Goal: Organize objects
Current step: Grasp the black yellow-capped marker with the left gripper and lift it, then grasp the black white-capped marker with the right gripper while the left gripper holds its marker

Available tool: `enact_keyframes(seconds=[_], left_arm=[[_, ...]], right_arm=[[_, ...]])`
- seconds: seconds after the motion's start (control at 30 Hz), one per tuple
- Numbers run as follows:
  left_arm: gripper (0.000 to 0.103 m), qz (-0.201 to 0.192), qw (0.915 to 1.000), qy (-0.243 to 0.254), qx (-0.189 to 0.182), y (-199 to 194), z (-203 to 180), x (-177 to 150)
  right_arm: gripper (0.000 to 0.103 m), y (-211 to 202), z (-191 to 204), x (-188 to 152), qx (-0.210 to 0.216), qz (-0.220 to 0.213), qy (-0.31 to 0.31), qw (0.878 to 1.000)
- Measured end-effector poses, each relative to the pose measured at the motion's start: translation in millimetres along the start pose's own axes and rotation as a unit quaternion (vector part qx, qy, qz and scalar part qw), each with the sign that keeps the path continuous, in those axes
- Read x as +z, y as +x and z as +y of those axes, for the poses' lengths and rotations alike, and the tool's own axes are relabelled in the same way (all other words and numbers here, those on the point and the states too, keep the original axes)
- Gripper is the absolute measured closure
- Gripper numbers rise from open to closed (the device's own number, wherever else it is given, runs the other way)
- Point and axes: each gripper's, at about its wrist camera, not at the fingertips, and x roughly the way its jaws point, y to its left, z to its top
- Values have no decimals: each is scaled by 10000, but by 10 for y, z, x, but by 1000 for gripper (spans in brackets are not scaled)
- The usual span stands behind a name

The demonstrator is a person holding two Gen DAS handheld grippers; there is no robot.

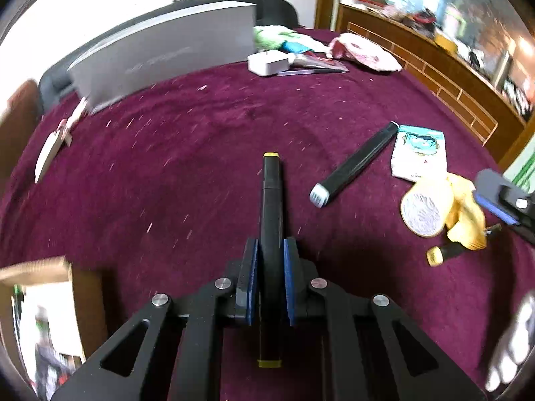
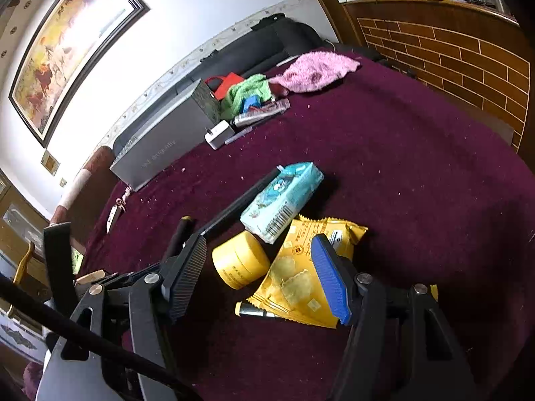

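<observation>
In the left wrist view my left gripper [image 1: 271, 267] is shut on a black marker with yellow ends [image 1: 271, 200], its blue pads pressing the barrel just above the maroon tablecloth. To the right lie a black marker with grey caps [image 1: 354, 163], a teal tissue pack [image 1: 421, 153], a yellow jar [image 1: 423, 212] and a yellow snack bag [image 1: 464, 214]. My right gripper [image 2: 259, 279] stands open, with the yellow jar [image 2: 240, 259] and the snack bag [image 2: 307, 267] between its fingers, untouched. A third marker [image 2: 254, 310] pokes out from under the bag.
A long grey box [image 1: 167, 56] stands at the table's far edge. Beside it lie a white charger [image 1: 267, 61], a tube, a green cloth [image 2: 247, 93] and a pink cloth [image 2: 314, 70]. A wooden brick-pattern counter [image 2: 451, 50] runs along the right.
</observation>
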Motion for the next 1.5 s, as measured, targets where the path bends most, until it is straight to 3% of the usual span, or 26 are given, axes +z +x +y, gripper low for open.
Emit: enact_keyframes(seconds=[0.4,0.53,0.7,0.93,1.1,1.2,1.23,1.37,1.5], left_arm=[[92,-267,9966,-598,-504,-811,3,-873],[92,-263,9980,-418,-400,-804,-53,-982],[92,-127,9973,-505,-516,-673,-57,-1063],[91,-226,9952,-711,-631,-656,-51,-1135],[91,-269,9918,-930,-834,-661,23,-1174],[90,-283,9897,-1045,-935,-660,62,-1192],[90,-284,9891,-1076,-966,-662,70,-1196],[90,-286,9871,-1170,-1055,-656,111,-1206],[90,-288,9852,-1272,-1108,-657,136,-1224]], right_arm=[[39,11,51,-24,-113,-23,-104,9999],[38,7,135,109,351,264,242,9987],[38,362,389,419,693,1101,394,9907],[39,1023,581,572,-353,1756,221,9836],[39,1265,714,656,-982,1748,8,9797],[49,1442,769,680,-1370,1782,-103,9743],[63,1462,799,680,-1428,1721,-194,9745],[90,1553,931,602,-1630,1694,-655,9698],[91,1465,963,477,-1431,1793,-954,9686]])
